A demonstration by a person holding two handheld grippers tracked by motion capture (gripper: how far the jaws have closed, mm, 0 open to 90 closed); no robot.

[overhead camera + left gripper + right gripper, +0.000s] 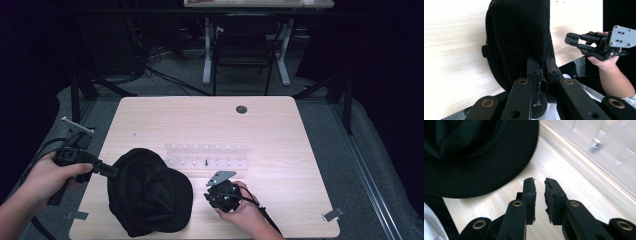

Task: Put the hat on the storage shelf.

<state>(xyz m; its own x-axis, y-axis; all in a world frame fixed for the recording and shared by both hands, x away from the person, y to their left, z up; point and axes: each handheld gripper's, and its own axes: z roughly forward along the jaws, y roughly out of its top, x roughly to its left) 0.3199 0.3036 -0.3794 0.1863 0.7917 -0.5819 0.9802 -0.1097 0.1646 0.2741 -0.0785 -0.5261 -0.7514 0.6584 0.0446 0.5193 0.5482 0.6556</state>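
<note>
Hat (150, 197), black and soft-brimmed, is lying on the near left part of the wooden table (280, 125), its crown creased and its brim reaching almost to the near edge. In the left gripper view the hat (521, 37) is filling the middle of the picture, with a small round button on its side.

Left gripper (107, 171) is coming in from the table's left edge, held in the person's left hand (47, 177), and its jaws are pinching the hat's brim; from its own camera the left gripper (541, 80) is showing both jaws pressed together with the black fabric caught between them.

Right gripper (212, 196) is sitting just beside the hat's right brim, held in the right hand (240, 210) low over the near middle of the table, a grey three-cornered plate on top. Seen from its own camera, the right gripper (539, 195) is keeping its jaws nearly together with a thin gap, holding nothing, the hat brim (486, 157) lying apart from the tips.

Beyond the hat, a clear plastic rack (206, 155) is standing across the middle of the table. Farther back, a small dark round hole (241, 109) is showing in the tabletop, and a dark chair (243, 50) is standing on the floor behind the table.
</note>
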